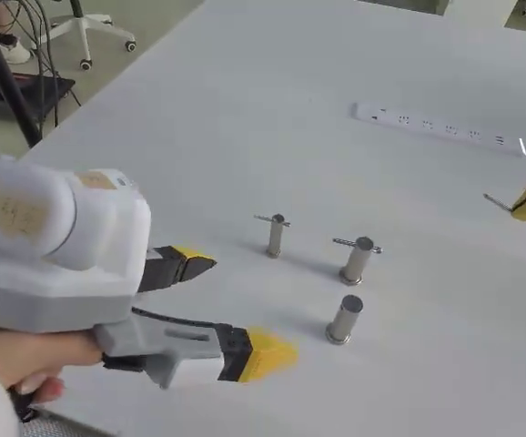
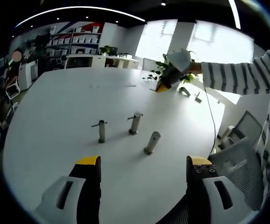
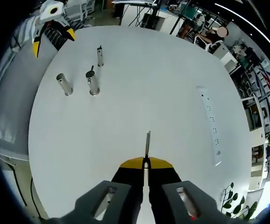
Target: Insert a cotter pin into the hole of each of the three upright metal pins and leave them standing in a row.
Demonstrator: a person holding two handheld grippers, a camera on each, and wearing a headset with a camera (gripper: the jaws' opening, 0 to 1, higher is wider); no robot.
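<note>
Right gripper view: right gripper [image 3: 145, 164] clenches a thin, seemingly wire cotter pin [image 3: 147, 142]; left gripper [image 2: 144, 161] gapes before three cylindrical metal pins [image 2: 135, 123].

1. You have no text, number, brand or sign that can be read in any of the three views.
2. The power strip [image 1: 440, 128], far right on your table [image 1: 245, 100], carries faint marks beside its sockets. They are too small to make out.
</note>
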